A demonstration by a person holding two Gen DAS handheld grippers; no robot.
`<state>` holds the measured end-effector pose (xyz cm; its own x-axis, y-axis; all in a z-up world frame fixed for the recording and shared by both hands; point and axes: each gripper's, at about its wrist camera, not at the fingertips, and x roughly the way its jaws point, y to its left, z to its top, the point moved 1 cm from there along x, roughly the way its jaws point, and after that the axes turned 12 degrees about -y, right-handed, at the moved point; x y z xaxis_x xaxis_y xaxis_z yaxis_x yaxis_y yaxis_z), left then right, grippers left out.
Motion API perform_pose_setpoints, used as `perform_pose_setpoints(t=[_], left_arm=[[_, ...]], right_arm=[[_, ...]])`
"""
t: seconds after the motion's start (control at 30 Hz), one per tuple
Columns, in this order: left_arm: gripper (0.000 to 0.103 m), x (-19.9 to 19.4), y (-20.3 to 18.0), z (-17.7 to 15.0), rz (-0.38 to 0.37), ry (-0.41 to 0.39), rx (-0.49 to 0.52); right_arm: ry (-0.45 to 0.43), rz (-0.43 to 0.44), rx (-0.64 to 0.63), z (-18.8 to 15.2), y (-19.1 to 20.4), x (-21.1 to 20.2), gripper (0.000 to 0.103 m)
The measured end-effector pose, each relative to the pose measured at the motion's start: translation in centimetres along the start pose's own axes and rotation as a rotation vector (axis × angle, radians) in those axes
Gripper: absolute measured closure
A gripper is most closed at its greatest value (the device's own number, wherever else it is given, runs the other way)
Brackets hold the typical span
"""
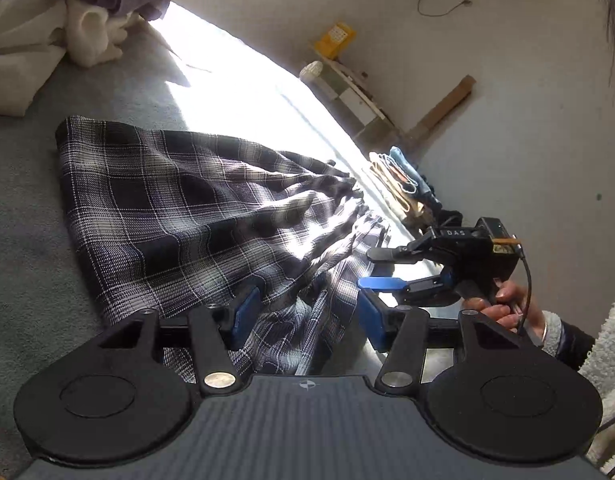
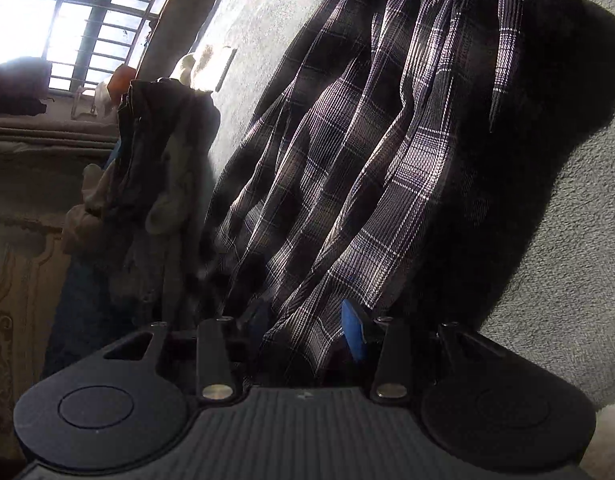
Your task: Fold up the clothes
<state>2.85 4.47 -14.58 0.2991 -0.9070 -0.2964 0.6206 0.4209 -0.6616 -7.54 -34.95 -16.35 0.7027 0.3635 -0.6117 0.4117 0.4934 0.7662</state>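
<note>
A dark plaid garment (image 1: 179, 208) lies spread on a grey textured surface (image 1: 27, 220), its pleated end bunched toward my grippers. My left gripper (image 1: 307, 316) hovers over that bunched end. Its blue pads stand wide apart and cloth lies loosely between them. To its right, a person's hand (image 1: 503, 304) holds my right gripper (image 1: 381, 269), whose fingers are parted at the garment's edge. In the right wrist view the plaid garment (image 2: 387, 140) runs in folds away from my right gripper (image 2: 305, 328). Cloth passes between its separated pads, which do not press on it.
A heap of pale and dark laundry (image 1: 47, 20) sits at the far left. A stack of folded clothes (image 1: 403, 184) lies by the wall, with a yellow box (image 1: 334, 38) beyond. Dark garments (image 2: 159, 152) are piled below a barred window (image 2: 79, 20).
</note>
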Motion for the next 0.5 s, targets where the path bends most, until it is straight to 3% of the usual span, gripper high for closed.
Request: perform_pose_setpoints(t=[0.17,0.4,0.5], left_arm=[[0.049,0.9,-3.0,-1.8,-0.002,0.031,0.117],[0.051,4.6,-4.5,-3.5,0.027,0.061,0.225],[0.058,5.8,-4.6,-4.1,0.043,0.076,0.239]], right_arm=[[0.032,0.032,-0.054,-2.1,2.0,0.8,0.059],[-0.042,0.026,-0.072,-2.5,2.8,-1.7,0.059],[-0.072,0.012,-0.057,-2.6,2.3,-2.7,0.059]])
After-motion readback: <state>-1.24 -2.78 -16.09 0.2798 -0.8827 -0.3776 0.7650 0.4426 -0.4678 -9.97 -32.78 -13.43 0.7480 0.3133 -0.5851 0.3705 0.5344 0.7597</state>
